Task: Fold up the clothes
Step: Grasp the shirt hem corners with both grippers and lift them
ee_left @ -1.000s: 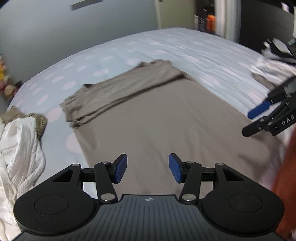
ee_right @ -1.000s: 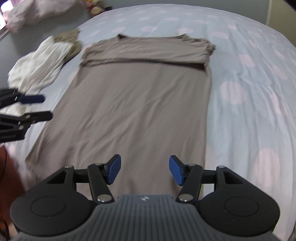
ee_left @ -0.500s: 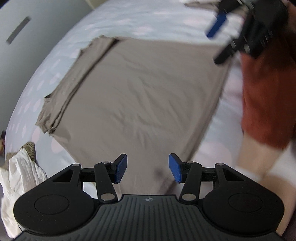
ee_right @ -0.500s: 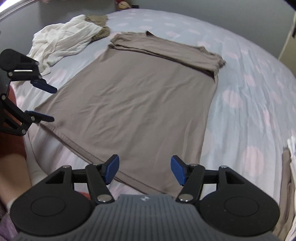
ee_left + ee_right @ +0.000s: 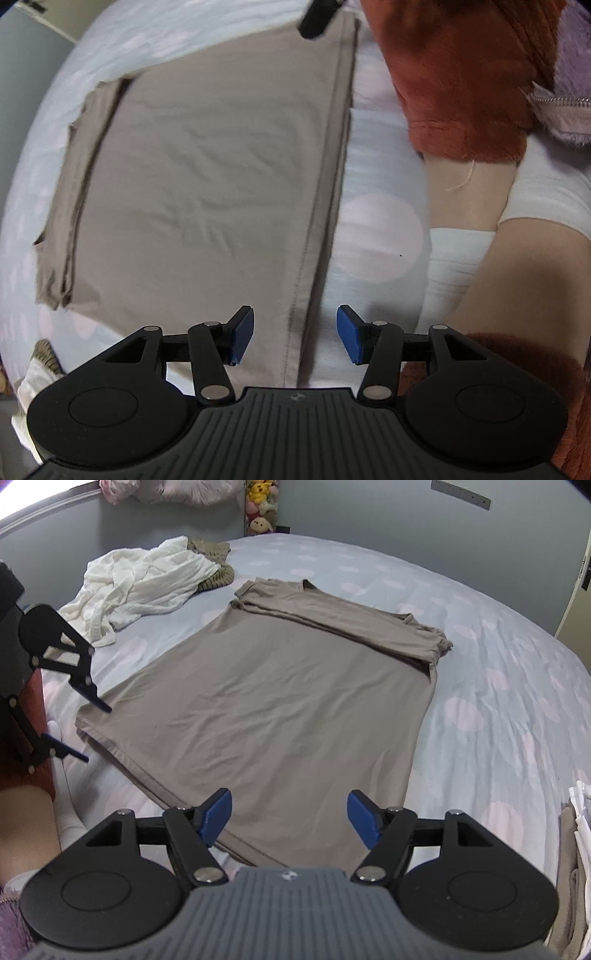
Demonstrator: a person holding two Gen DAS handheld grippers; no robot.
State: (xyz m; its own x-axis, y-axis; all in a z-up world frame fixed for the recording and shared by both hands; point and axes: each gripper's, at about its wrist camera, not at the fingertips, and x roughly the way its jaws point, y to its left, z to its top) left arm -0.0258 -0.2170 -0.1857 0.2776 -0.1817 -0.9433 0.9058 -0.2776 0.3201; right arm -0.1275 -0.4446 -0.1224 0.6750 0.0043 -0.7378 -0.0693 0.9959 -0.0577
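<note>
A taupe shirt [image 5: 288, 701] lies flat on the bed, its top part folded over at the far end. In the left wrist view the shirt [image 5: 207, 177] fills the middle, and its stitched hem runs down between the blue pads. My left gripper [image 5: 295, 334] hangs open just above that hem at one bottom corner. It shows again at the left edge of the right wrist view as the left gripper [image 5: 86, 725]. My right gripper [image 5: 290, 818] hovers over the other end of the hem, its jaws opening, nothing between them.
A white garment [image 5: 144, 587] and a knitted brown piece [image 5: 214, 563] lie heaped at the bed's far left. The pale blue spotted bedsheet [image 5: 498, 701] spreads right of the shirt. A person's leg in rust-red shorts [image 5: 454, 81] kneels beside the hem. Folded clothes [image 5: 580, 830] sit at the right edge.
The left gripper has rolled and sunk toward the hem at the shirt's corner. The right gripper has swung to the hem's other end and its jaws have widened.
</note>
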